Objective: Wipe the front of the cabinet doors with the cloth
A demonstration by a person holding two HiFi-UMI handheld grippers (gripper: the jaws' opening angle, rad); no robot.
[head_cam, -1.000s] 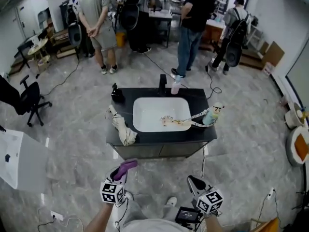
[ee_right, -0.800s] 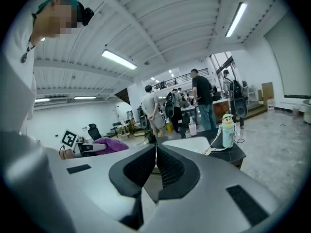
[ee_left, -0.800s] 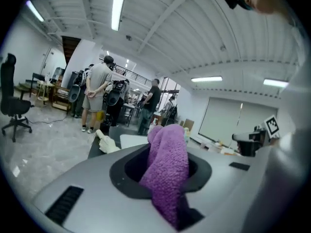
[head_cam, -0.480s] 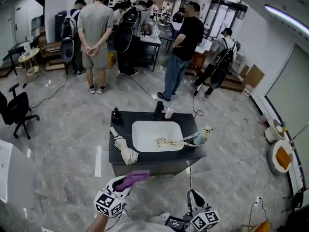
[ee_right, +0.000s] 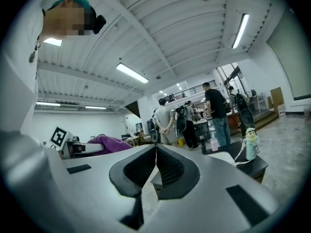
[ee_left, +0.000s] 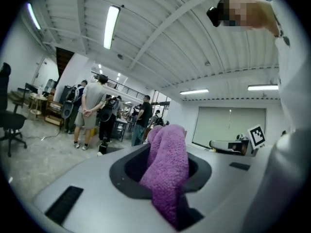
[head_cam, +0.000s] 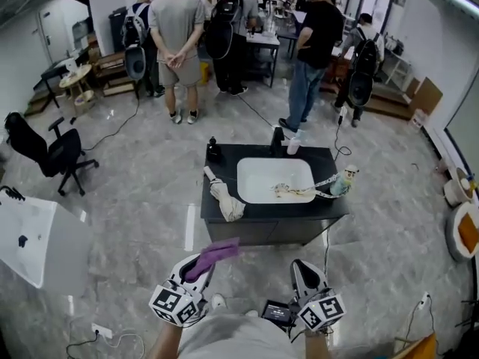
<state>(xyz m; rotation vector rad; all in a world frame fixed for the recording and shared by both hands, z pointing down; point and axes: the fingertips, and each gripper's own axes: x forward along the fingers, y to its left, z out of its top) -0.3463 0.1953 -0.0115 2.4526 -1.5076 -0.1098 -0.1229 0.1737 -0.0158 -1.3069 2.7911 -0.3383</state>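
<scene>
A black sink cabinet (head_cam: 217,209) stands on the floor ahead, its dark front doors (head_cam: 262,232) facing me. My left gripper (head_cam: 200,266) hangs low in front of it, well short of the doors, shut on a purple cloth (head_cam: 215,253). In the left gripper view the cloth (ee_left: 167,169) fills the gap between the jaws and droops over them. My right gripper (head_cam: 299,270) is level with the left one, its jaws meeting with nothing between them (ee_right: 155,161). The right gripper view also catches the cloth (ee_right: 104,142) at the left.
On the cabinet top are a white basin (head_cam: 253,174), a faucet (head_cam: 278,139), a dark soap bottle (head_cam: 214,149), a crumpled beige cloth (head_cam: 225,199) and a figure-shaped bottle with a strap (head_cam: 343,181). A black office chair (head_cam: 52,149) and a white table (head_cam: 26,238) stand left. Several people stand behind.
The head view has swung, so the cabinet now shows further right. Both grippers hold the same low pose, the left still gripping the purple cloth.
</scene>
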